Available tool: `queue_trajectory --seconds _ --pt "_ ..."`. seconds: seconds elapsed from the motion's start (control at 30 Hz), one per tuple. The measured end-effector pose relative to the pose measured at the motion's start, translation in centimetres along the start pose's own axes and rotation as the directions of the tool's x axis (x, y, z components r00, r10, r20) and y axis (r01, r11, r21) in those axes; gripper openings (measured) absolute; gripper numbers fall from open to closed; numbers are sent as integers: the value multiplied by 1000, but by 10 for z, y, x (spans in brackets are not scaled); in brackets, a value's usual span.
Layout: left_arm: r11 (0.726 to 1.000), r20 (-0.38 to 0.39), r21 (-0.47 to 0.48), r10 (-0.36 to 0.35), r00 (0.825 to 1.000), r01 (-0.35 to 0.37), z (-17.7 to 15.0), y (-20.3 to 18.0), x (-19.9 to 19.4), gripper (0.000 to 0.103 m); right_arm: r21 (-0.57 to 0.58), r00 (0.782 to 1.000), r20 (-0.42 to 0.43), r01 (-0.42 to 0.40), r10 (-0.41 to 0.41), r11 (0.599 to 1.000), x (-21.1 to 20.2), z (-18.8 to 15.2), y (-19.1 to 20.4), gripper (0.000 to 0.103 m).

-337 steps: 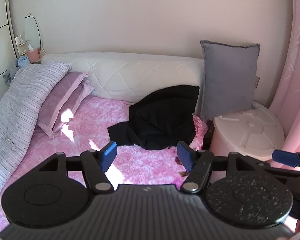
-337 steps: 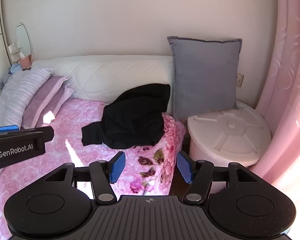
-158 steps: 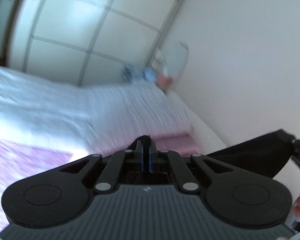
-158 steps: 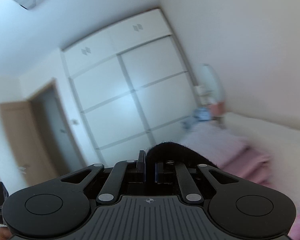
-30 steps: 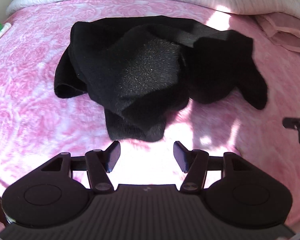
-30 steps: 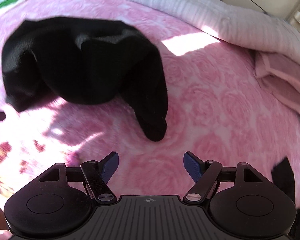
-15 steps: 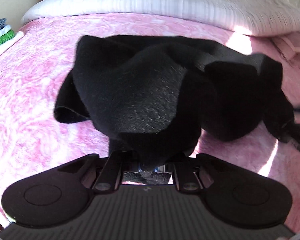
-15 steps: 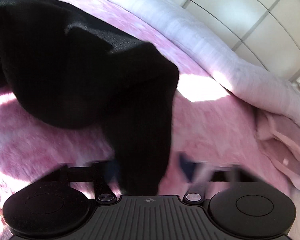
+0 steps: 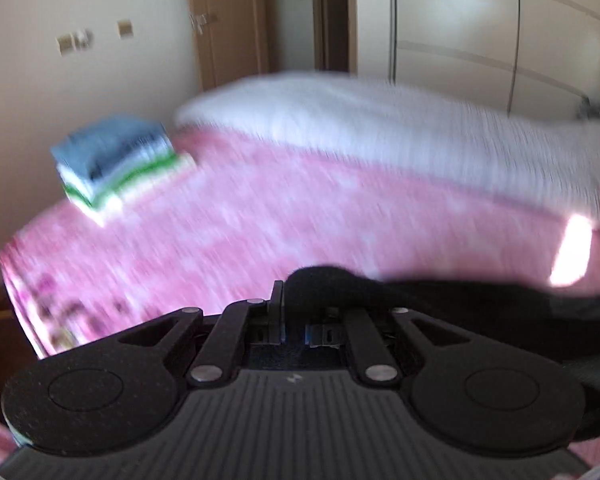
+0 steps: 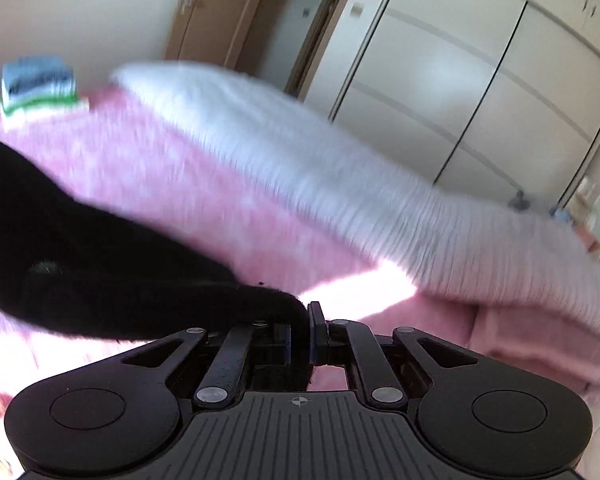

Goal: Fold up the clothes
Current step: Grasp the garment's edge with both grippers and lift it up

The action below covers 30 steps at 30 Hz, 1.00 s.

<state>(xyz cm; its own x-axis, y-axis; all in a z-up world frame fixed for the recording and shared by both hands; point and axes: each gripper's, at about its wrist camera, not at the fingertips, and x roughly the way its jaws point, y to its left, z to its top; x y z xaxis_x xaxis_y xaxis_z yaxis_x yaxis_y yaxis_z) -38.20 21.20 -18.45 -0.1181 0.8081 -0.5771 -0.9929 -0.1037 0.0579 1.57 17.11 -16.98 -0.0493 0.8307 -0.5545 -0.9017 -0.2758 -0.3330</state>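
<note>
A black garment [image 9: 440, 296] is held between both grippers, lifted above the pink bed. My left gripper [image 9: 294, 326] is shut on a bunched edge of it; the cloth runs off to the right. My right gripper [image 10: 299, 338] is shut on another edge of the same black garment [image 10: 80, 272], which hangs away to the left. Both views are blurred by motion.
The pink floral bedspread [image 9: 240, 232] lies below. A rolled white striped quilt [image 9: 400, 132] runs along the far side. A stack of folded blue, white and green clothes [image 9: 112, 164] sits at the bed's far left corner. White wardrobe doors [image 10: 480, 80] and a wooden door stand behind.
Both grippers have closed on the black garment and lifted it off the bed; the views have swung up from the bedspread to the quilt, wardrobe and door.
</note>
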Motion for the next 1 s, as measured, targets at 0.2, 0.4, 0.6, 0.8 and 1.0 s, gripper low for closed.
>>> queue_trajectory --seconds 0.2,0.4,0.6,0.8,1.0 --pt "999 95 27 17 995 -20 75 63 -31 7 31 994 38 -105 104 994 -73 68 0 6" --pt "999 151 49 1 989 -9 138 107 -42 7 119 962 28 -273 272 955 -120 112 15 6" --pt "972 207 210 -147 967 103 232 78 9 7 354 955 43 -290 295 889 -112 156 -4 6" --pt "872 -109 424 -219 970 245 292 -57 154 23 639 949 -252 15 191 769 -25 166 -46 18" --pt "844 -190 476 -175 966 246 238 -90 187 39 677 964 -254 119 78 727 -46 152 -74 36"
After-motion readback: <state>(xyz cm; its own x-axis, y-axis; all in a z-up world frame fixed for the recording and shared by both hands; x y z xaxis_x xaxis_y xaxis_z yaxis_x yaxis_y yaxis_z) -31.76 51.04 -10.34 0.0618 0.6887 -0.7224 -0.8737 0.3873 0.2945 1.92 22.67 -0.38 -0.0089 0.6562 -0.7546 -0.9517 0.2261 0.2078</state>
